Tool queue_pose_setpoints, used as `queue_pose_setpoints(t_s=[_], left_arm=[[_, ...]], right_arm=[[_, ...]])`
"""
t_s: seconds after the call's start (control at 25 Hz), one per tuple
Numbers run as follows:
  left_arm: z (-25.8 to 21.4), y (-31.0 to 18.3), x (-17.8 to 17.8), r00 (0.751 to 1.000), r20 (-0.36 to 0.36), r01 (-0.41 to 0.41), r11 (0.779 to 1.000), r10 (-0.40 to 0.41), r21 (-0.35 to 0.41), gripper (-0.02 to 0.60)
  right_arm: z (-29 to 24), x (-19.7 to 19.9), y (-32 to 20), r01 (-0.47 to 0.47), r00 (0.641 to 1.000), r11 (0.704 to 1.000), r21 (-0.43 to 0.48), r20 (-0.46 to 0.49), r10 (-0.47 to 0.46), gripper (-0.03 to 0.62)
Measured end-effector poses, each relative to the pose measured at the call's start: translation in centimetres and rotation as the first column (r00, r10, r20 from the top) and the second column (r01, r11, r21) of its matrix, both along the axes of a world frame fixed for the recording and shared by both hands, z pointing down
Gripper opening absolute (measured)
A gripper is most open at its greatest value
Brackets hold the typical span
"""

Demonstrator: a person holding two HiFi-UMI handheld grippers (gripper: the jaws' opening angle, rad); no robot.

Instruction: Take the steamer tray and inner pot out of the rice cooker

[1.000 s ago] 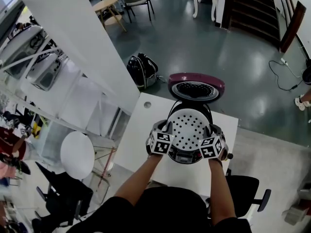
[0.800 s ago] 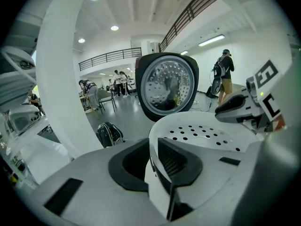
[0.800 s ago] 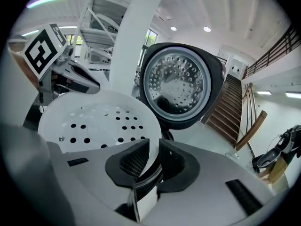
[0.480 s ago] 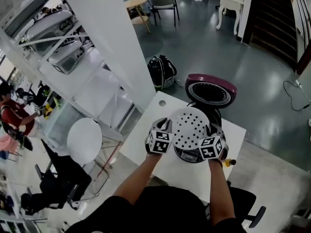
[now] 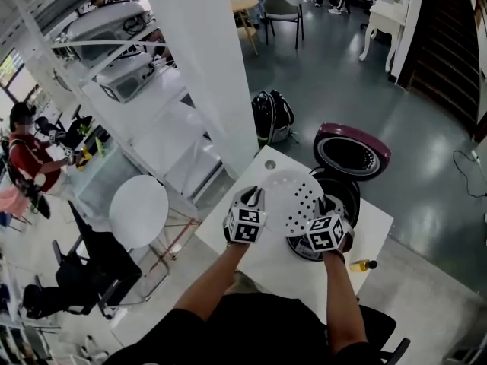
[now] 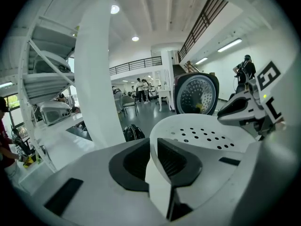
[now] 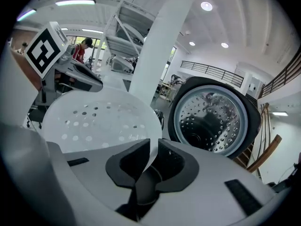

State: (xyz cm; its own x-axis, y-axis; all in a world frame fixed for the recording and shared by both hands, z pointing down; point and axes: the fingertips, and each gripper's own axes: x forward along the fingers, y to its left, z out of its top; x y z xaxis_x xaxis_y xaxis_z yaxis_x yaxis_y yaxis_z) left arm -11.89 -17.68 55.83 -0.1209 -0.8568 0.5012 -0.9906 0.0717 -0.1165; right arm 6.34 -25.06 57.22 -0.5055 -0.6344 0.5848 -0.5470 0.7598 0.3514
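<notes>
**Operator:** What do I have in each gripper?

**Spotter:** Your left gripper is clamped on the white rim of the steamer tray, with the rim pinched between its two dark pads. Your right gripper grips the opposite rim the same way, a thin edge of white plastic caught between its pads.

**Operator:** Where is the tray relative to the rice cooker?

**Spotter:** You hold it lifted off the rice cooker, tilted, over the cooker's left edge and partly past it above the desk. Its perforated floor faces up towards you.

**Operator:** And the cooker itself?

**Spotter:** Its lid stands open on the far side of the cooker, showing you the round perforated inner plate. The cooker's mouth is uncovered and dark. I cannot tell the inner pot apart from it from the head view.

**Operator:** Anything else close by?

**Spotter:** A small bottle lies on the desk just beside the cooker, at its near right. A backpack sits on the floor, well beyond the cooker's far left.
</notes>
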Motion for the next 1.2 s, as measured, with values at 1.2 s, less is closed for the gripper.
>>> queue_pose_setpoints(t_s=[1.2], left_arm=[[6.7, -1.3, -15.3, 0.967, -0.181, -0.185, 0.983, 0.178, -0.019, 0.043]], right_arm=[[7.7, -14.7, 2.6, -0.102, 0.945, 0.993, -0.052, -0.316, 0.080, -0.002]])
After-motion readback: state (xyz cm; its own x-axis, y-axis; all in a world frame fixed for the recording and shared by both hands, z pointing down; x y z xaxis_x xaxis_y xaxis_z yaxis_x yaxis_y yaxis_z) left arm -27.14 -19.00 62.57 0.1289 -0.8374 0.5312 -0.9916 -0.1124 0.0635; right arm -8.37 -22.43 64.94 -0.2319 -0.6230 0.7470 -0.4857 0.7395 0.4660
